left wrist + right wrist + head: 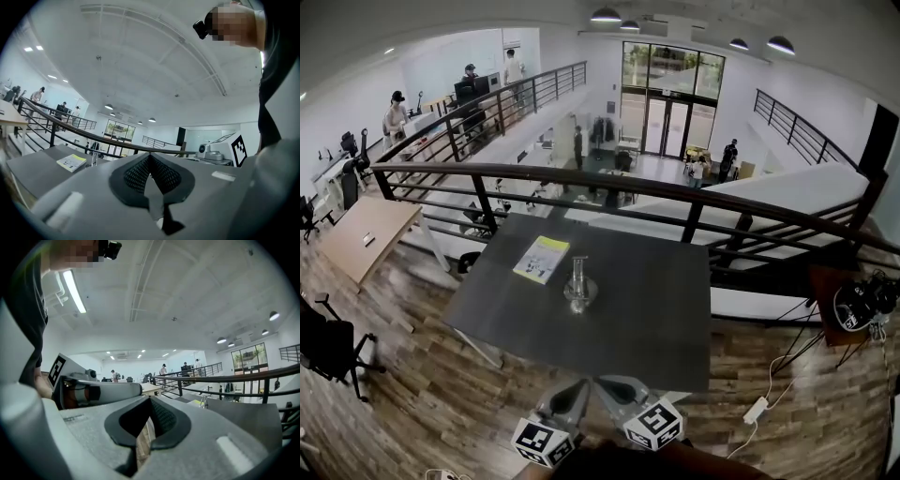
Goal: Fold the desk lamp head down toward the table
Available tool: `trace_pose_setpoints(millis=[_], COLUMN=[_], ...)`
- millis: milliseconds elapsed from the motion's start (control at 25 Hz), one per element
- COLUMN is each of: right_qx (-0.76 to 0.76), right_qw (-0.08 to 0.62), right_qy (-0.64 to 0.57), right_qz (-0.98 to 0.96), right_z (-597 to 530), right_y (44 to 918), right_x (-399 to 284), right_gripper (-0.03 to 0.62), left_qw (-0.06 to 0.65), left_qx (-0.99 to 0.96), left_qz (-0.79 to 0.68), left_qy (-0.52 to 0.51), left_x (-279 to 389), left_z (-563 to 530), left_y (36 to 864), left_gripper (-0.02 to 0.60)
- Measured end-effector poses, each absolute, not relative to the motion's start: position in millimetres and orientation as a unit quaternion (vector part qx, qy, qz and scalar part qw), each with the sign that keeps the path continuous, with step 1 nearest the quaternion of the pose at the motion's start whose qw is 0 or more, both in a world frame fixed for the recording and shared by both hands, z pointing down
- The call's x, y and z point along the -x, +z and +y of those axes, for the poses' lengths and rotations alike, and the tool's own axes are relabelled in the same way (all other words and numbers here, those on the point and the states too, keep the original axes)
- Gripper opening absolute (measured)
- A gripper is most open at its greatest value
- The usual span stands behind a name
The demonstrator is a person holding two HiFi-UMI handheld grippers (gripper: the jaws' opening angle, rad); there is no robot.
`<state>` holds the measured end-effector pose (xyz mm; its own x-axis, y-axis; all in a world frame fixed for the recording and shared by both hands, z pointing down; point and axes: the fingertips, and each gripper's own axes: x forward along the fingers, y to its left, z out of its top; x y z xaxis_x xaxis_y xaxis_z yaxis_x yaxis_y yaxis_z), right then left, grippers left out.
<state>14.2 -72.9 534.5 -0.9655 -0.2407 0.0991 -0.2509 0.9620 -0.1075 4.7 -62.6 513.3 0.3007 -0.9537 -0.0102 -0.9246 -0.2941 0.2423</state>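
Since the desk lamp (578, 283) stands near the middle of the dark surface (656, 319), its slim stem seemingly upright on a round base and its head too small to read, a push on the head could tip or slide the light base instead of bending the joint. The left gripper (150, 158) and right gripper (150, 401) hover side by side, well short of the lamp, fingers pressed together on nothing; shut like that they could only nudge, not steady it. A yellow-and-white booklet (542, 259) lies just left of the lamp. Beyond the lamp a dark railing (609, 183) overlooks a bright open hall.
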Motion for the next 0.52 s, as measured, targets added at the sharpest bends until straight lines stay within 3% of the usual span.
trace_pose_setpoints(millis=[520], right_qx=[-0.138], right_qw=[0.043], right_qy=[0.057], right_qz=[-0.988], right_z=[-68.5], right_y=[530.2], right_x=[-21.3], right_gripper=[0.002], left_qw=[0.094], left_qx=[-0.808], left_qz=[-0.578], left_qy=[-0.066], left_x=[-12.2], left_z=[-61.3], left_y=[510.7], left_gripper=[0.000])
